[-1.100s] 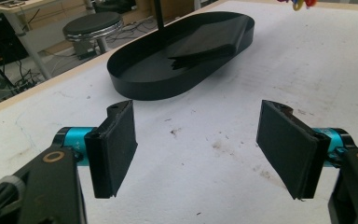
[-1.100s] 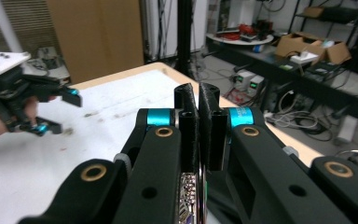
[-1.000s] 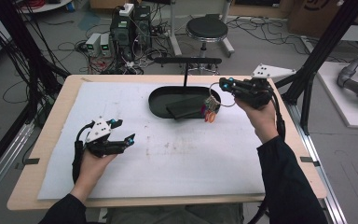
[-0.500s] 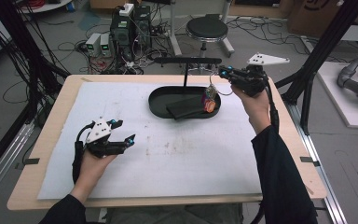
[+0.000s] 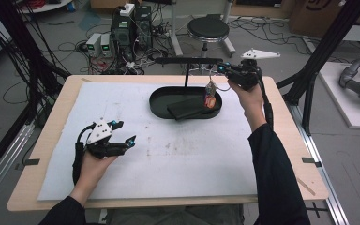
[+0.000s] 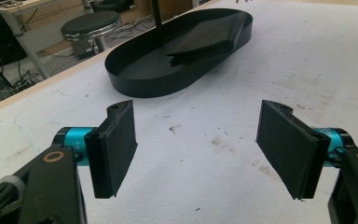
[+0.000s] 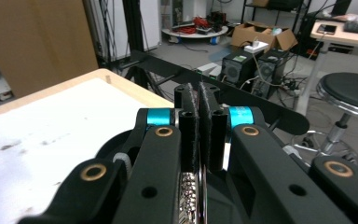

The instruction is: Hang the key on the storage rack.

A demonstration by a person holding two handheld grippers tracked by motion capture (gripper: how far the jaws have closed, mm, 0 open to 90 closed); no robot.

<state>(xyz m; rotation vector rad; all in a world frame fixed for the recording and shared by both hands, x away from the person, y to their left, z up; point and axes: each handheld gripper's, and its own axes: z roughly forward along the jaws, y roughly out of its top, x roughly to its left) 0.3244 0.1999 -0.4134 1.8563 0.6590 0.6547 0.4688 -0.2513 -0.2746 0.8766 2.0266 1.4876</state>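
Note:
A black oval tray [image 5: 159,110] stands at the far middle of the white mat, with a thin post [image 5: 186,75] that carries a black crossbar [image 5: 187,60]. A flat black piece [image 5: 187,108] lies in the tray. My right gripper [image 5: 221,69] is up by the crossbar's right end, shut on the ring of a keychain. The keychain's orange charm [image 5: 210,98] dangles over the tray's right end. In the right gripper view a silver chain [image 7: 191,196] shows between the closed jaws of my right gripper [image 7: 199,100], with the crossbar [image 7: 242,100] just behind. My left gripper [image 5: 124,131] rests open on the mat at front left, nothing between its pads [image 6: 114,147].
The white mat [image 5: 183,159] covers most of the wooden table. Beyond the far edge stand a stool [image 5: 208,29], computer boxes [image 5: 131,23] and floor cables. Black frame posts [image 5: 318,56] rise at the right and left of the table.
My right gripper has carried the keychain away from me and upward, from beside the tray's right end to the crossbar's right end. The left gripper has stayed put.

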